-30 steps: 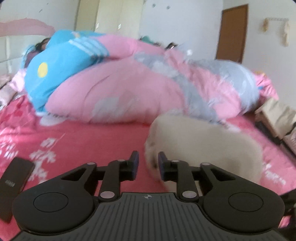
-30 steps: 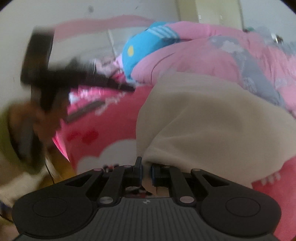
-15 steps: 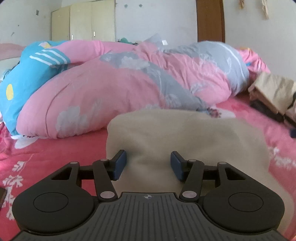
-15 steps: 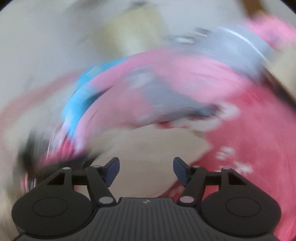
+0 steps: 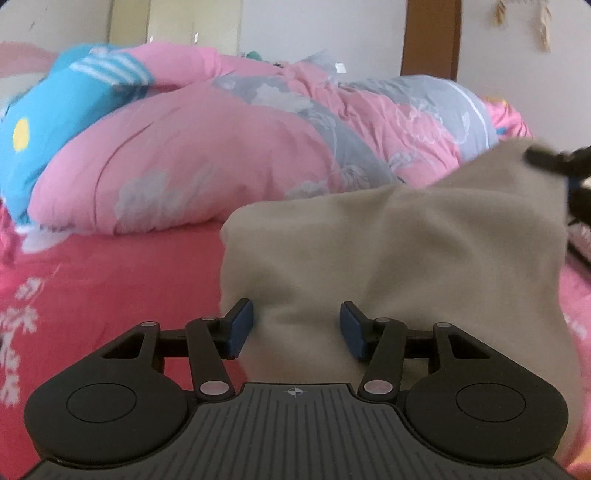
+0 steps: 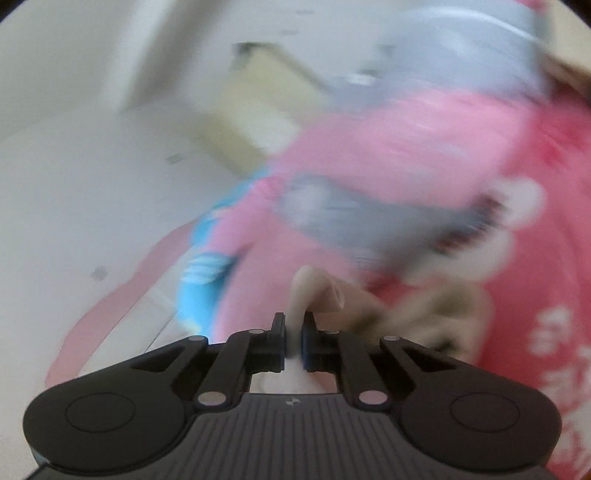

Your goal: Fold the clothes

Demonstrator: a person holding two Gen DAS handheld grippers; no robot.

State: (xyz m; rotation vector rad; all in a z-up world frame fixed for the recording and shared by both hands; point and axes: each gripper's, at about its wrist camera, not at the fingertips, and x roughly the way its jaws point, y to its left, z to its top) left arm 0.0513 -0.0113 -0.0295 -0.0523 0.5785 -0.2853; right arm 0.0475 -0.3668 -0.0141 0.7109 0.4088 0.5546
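A beige fleece garment (image 5: 406, 258) lies on the pink bed sheet (image 5: 110, 288). Its far right corner is lifted. My left gripper (image 5: 296, 328) is open, low over the garment's near edge, with cloth between the blue pads (image 5: 242, 325) but not pinched. My right gripper (image 6: 293, 343) is shut on a fold of the beige garment (image 6: 314, 295) and holds it up; this view is motion-blurred. The right gripper also shows at the right edge of the left wrist view (image 5: 569, 162), at the raised corner.
A bulky pink and grey quilt (image 5: 258, 147) and a blue pillow (image 5: 55, 110) lie across the bed behind the garment. A brown door (image 5: 432, 37) and a wardrobe (image 5: 177, 26) stand at the far wall.
My right gripper has shut on a corner of the garment and lifted it. My left gripper stays open at the near edge; the garment's right side has risen.
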